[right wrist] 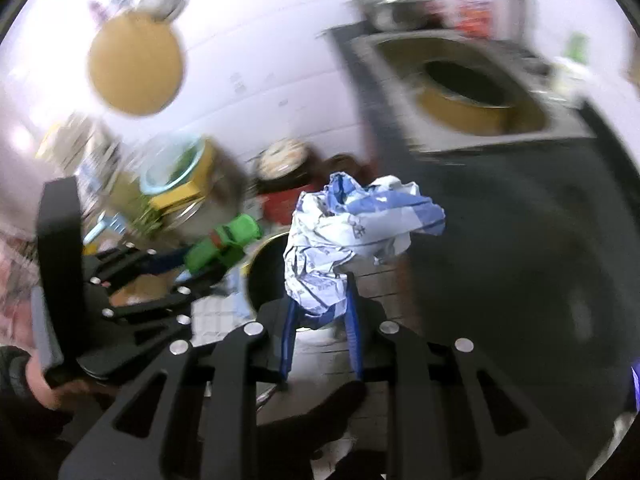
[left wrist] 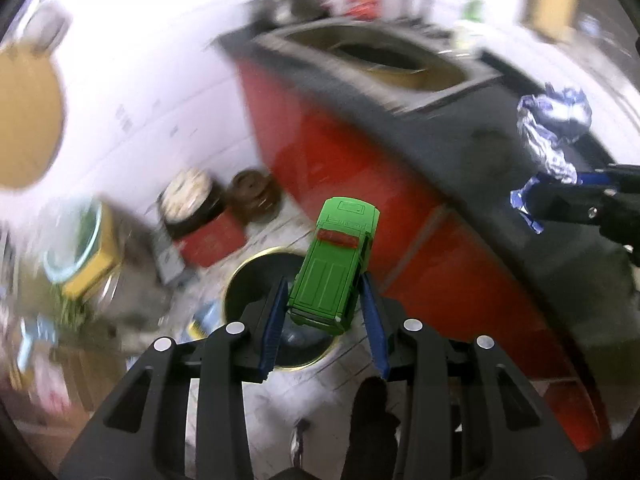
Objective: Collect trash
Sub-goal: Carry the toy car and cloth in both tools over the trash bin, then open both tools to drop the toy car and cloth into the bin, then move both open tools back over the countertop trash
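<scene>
The green toy car (left wrist: 334, 268) looks like hard moulded stuff: stiff, light, smooth-sided, so it could slip or pivot if pinched only at 1 end. The left gripper (left wrist: 326, 316) takes it across the body near its lower end, its 2 blue pads (left wrist: 274, 320) set narrow against the flanks; a hold nearer the middle would likely steady it better. It is bright green with panel lines and a red strip across the roof, and stands nose-up out of the jaws.

The crumpled wrapper (right wrist: 352, 236) is the opposite kind of load: soft, very light, springy, crushable without harm, though a loose fold could pull free. The right gripper (right wrist: 322, 312) has closed down tight on its lower bunch, the best place since the folds are densest there. It is white with blue printed patches, creased all over, and billows above the jaws.

Both pieces hang in the air over the floor, just left of the red cabinet (left wrist: 360, 152) with its dark worktop (right wrist: 500, 240). Beneath them on the tiled floor sits a round, dark-lined bin (left wrist: 240, 280) with a brass-coloured rim, probably the drop spot. Farther left lie blurred pots and boxes; a sink (right wrist: 460, 80) is set into the far worktop.
</scene>
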Demonstrator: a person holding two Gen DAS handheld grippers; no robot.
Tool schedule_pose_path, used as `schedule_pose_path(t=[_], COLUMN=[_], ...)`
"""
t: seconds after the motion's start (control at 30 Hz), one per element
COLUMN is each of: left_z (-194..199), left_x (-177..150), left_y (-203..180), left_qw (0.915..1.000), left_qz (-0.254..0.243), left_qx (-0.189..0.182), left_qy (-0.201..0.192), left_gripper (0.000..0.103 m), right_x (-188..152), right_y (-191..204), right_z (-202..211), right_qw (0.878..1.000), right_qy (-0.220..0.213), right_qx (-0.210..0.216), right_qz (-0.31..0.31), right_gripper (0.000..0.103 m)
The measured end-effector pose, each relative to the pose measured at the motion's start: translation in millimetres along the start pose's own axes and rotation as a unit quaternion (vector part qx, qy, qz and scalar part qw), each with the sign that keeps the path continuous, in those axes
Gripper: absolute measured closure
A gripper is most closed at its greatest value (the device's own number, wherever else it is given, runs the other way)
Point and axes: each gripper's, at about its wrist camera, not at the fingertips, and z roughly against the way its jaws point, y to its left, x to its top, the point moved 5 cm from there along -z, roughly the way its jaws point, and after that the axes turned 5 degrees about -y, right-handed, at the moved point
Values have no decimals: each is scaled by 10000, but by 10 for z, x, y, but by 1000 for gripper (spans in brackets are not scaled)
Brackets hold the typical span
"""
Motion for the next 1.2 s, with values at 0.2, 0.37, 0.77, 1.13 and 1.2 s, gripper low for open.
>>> schedule_pose_path(t=[0.2,0.37,0.77,1.13,1.2], left_z=[-747,-1392,-1867,-986,-730], left_x=[-498,-766,-952,-478,-257], left_y=[611,828,1058,747,555], left_qw=[9971,9953,9903,9991,9996], left_qz=[656,745,1199,218,69], left_qx=[84,17,-196,-31,-208], left_qy=[390,615,682,357,191], left_gripper=[67,67,21,17,16], right_x=[-2,-87,-101,214,254], right_y=[379,405,401,196,70], right_z=[-1228,-2123,-2906,-1547,-1077], right_qw=[9958,9897,9834,9943,9970], right_qy=[771,1339,1742,1044,764], right_qx=[338,345,366,205,74], right_qz=[359,359,354,-7,-131], right_gripper=[81,81,25,18,16])
